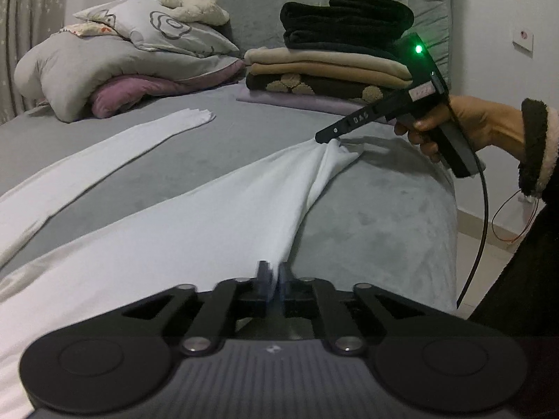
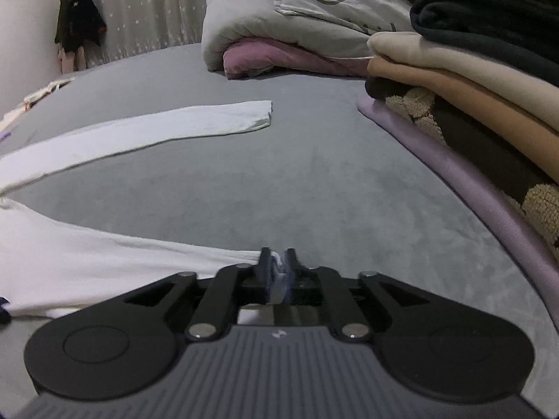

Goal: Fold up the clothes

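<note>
Fabric from a white long-sleeved top [image 1: 181, 230] lay spread across the grey bed [image 1: 377, 223], and both claws had hold of it. The left gripper [image 1: 276, 272] was pinched onto the near hem edge, a thin fold of white cloth caught between its fingers. The right gripper [image 1: 323, 137], carried in a hand [image 1: 464, 122] with a dark fleece-lined cuff, was clamped on another bunch of the same edge farther along, lifting it into a small peak with creases running down to the sheet. In its own view the right gripper [image 2: 277, 265] showed a wad of white cloth squeezed between its pads. One sleeve [image 2: 146, 129] stretched flat and straight across the bed, apart from the body of the top.

Just beyond the held edge stood a stack of folded clothes [image 1: 335, 59]: black on top, two beige layers beneath, a brown patterned piece under those, all on a lilac sheet [image 2: 454, 171]. It sat close to the right gripper, on the side toward the headboard. Farther back, a bundled grey duvet [image 1: 87, 66] over a mauve lining, a patterned pillow [image 1: 164, 28] and a cream plush toy [image 1: 192, 1] were heaped near the headboard. A black cable [image 1: 480, 230] hung from the right gripper's handle. Dark garments [image 2: 78, 24] hung by the curtain [image 2: 146, 3].
</note>
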Motion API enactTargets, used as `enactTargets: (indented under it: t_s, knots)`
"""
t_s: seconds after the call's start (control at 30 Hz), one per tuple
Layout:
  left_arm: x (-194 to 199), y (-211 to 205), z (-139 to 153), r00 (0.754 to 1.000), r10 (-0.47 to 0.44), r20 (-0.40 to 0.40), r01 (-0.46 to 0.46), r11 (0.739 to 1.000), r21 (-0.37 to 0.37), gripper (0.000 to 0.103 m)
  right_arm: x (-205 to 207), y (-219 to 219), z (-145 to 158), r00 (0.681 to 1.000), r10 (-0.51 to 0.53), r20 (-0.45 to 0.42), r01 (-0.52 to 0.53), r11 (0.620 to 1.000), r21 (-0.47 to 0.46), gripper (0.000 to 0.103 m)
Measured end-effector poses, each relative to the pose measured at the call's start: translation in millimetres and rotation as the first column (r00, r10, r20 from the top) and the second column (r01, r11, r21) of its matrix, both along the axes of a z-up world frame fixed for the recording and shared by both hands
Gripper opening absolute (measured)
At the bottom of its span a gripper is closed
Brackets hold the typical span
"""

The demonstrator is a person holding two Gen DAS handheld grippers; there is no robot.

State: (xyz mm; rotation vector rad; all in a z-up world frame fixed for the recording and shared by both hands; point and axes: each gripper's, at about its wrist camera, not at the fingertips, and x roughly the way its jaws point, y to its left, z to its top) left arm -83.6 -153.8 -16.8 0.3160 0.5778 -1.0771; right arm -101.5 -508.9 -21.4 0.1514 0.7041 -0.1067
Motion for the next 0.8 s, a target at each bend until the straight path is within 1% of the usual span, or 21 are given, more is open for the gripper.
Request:
enactTargets:
  t_s: [0.03,0.07,0.1,0.17,0.2,0.3,0.43,0.5,0.53,0.57,0.6,0.67,0.8]
  knots:
    - [-0.6,0.4,1.4,1.0,-0.003,-0.003,0.003,1.0,-0.003,0.042,-2.8,-4.1,3.2,1.0,-0.013,-0.001,0.013,1.0,0.02,0.033]
    - [-2.6,1.7,4.0,1.0,-0.005,-0.001,0.005,1.0,-0.012,0.043,-6.8,-8.1,6.3,1.0,-0.025,-0.001,0.025,0.999,0.039,0.034]
    - [-4.3,2.7,5.9,1.0,-0.008,0.001,0.008,1.0,-0.017,0.044,-11.7,-12.1,9.3,0.999,-0.036,-0.001,0.036,0.998,0.056,0.035]
    - [-8.5,2.6,6.6,1.0,-0.022,0.014,0.022,1.0,-0.005,0.044,-25.2,-20.1,14.7,0.999,-0.048,0.0,0.048,0.993,0.105,0.036]
    - [-11.1,2.4,6.0,0.999,-0.03,0.024,0.029,1.0,0.003,0.046,-31.7,-21.5,15.4,0.999,-0.045,-0.004,0.045,0.99,0.132,0.036]
    - [-15.7,-0.1,2.3,0.998,-0.038,0.053,0.036,0.999,0.032,0.046,-49.4,-20.4,13.9,1.0,-0.016,-0.027,0.021,0.977,0.213,0.036]
    - [-15.3,-2.5,0.8,0.998,-0.032,0.053,0.03,0.999,0.038,0.048,-46.3,-3.8,3.3,0.997,0.026,-0.071,-0.007,0.966,0.258,0.036]
    - [-13.8,-2.8,1.4,0.999,-0.022,0.04,0.021,0.999,0.033,0.048,-42.1,-0.7,-0.8,0.997,-0.01,-0.077,0.032,0.959,0.281,0.036]
    - [-13.1,-2.6,1.9,0.999,-0.019,0.032,0.018,0.999,0.029,0.048,-39.9,0.0,-2.6,0.996,-0.035,-0.079,0.057,0.955,0.292,0.032]
    - [-12.4,-2.1,2.5,1.0,-0.016,0.025,0.016,1.0,0.026,0.048,-38.9,-1.0,-2.7,0.995,-0.06,-0.075,0.08,0.949,0.304,0.015]
    - [-11.4,-1.1,3.3,1.0,-0.015,0.017,0.015,1.0,0.024,0.049,-39.7,-3.4,-1.2,0.994,-0.082,-0.069,0.1,0.944,0.315,0.006]
    - [-9.4,1.2,5.0,1.0,-0.014,0.002,0.014,1.0,0.019,0.049,-44.2,-8.0,4.4,0.992,-0.107,-0.063,0.122,0.938,0.325,0.003]
    - [-4.9,8.6,9.9,0.999,-0.016,-0.032,0.016,1.0,0.005,0.049,-55.7,-13.4,18.1,0.992,-0.111,-0.06,0.124,0.945,0.304,0.003]
